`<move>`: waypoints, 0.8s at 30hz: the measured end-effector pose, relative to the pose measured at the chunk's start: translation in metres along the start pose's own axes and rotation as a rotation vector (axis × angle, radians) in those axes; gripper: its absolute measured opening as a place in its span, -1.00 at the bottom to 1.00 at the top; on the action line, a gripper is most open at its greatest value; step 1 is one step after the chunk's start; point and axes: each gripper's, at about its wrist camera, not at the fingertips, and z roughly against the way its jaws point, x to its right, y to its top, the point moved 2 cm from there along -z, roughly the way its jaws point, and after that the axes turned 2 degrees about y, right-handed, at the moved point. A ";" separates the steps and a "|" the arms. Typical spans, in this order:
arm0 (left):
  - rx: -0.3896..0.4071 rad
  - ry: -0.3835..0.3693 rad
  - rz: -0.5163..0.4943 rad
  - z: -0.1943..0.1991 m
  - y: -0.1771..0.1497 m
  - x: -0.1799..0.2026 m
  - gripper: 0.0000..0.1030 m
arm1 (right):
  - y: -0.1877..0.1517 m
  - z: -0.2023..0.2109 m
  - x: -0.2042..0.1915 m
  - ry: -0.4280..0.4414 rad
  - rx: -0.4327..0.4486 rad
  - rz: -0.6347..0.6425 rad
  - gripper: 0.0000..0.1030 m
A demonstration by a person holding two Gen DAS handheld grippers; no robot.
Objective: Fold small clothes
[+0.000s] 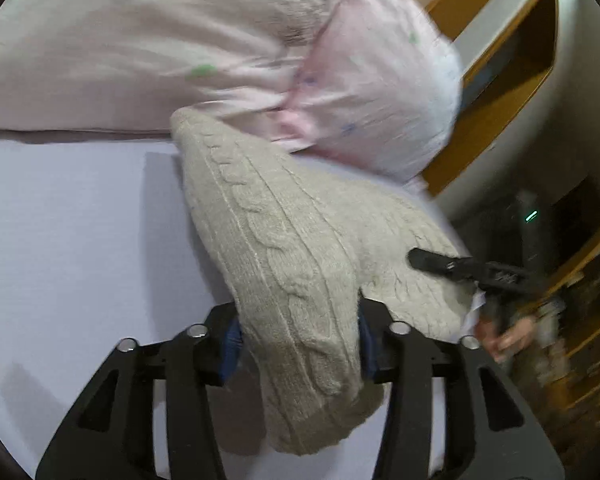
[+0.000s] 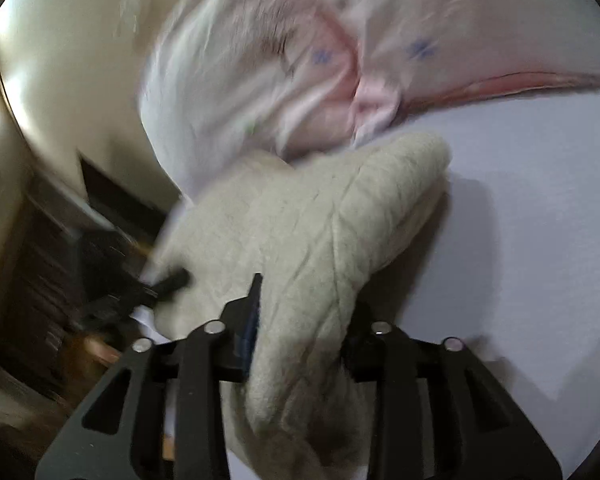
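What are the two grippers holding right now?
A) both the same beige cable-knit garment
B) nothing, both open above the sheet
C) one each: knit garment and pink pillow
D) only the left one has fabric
A: the beige cable-knit garment runs between the fingers of the left gripper and also of the right gripper, lifted above the sheet.

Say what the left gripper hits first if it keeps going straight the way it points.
The left gripper is shut on the sweater, so the knit itself fills the line ahead. Beyond it, likely the pink pillow at the sheet's far edge; depth is unclear.
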 end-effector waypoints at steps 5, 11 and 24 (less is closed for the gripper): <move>0.114 0.215 -0.063 0.051 -0.037 0.000 0.35 | -0.018 0.058 -0.042 -0.116 0.277 0.083 0.14; 0.115 0.138 -0.053 0.060 -0.061 0.024 0.51 | -0.025 -0.002 -0.040 -0.161 0.037 0.021 0.22; 0.034 0.286 -0.053 0.039 -0.097 0.035 0.90 | -0.087 0.051 -0.057 -0.351 0.213 0.018 0.96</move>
